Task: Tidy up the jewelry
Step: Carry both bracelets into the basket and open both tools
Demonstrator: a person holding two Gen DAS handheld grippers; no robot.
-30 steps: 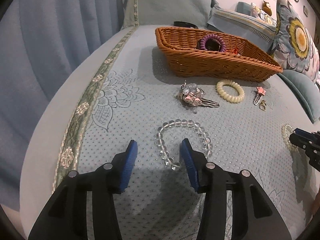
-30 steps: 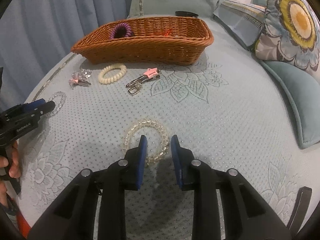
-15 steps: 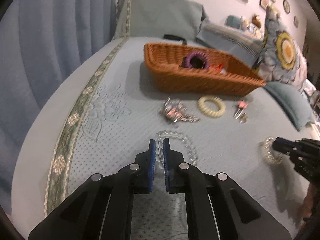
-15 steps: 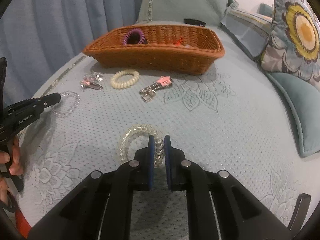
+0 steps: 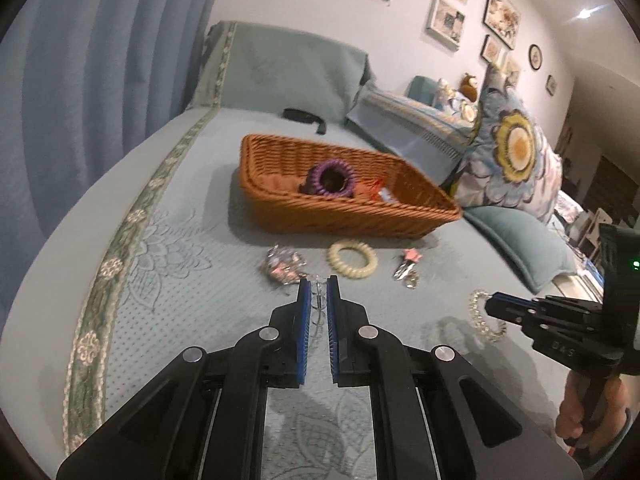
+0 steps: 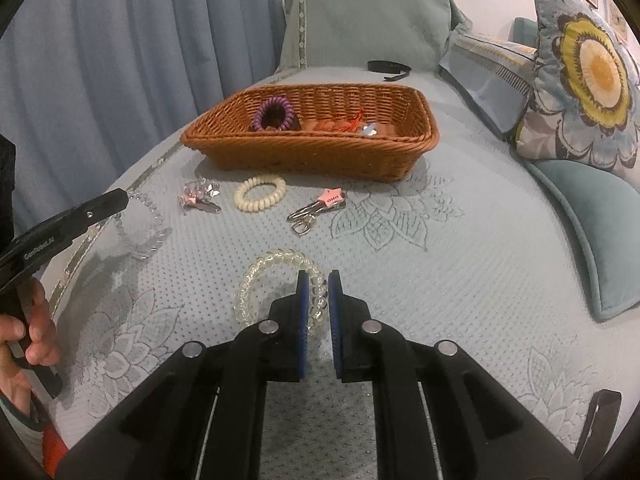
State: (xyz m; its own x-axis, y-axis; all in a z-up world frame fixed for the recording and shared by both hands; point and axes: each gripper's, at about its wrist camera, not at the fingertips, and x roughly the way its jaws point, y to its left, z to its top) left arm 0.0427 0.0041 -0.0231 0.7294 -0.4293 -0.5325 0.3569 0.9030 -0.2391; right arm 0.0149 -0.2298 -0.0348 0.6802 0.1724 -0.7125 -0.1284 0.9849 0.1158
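Blue bedspread lay under everything, the basket far ahead. Your left gripper was clamped on the bead bracelet, your right gripper on the clear coil band. Carry both level over the rim before letting go.

White lettering reading "GenRobot.AI" runs along the side of the left gripper; faint marks on the right gripper are illegible.

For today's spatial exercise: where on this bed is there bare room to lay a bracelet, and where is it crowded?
Bare: the bedspread between the star clip and teal cushion. Crowded: in front of the basket, around the cream hair tie.
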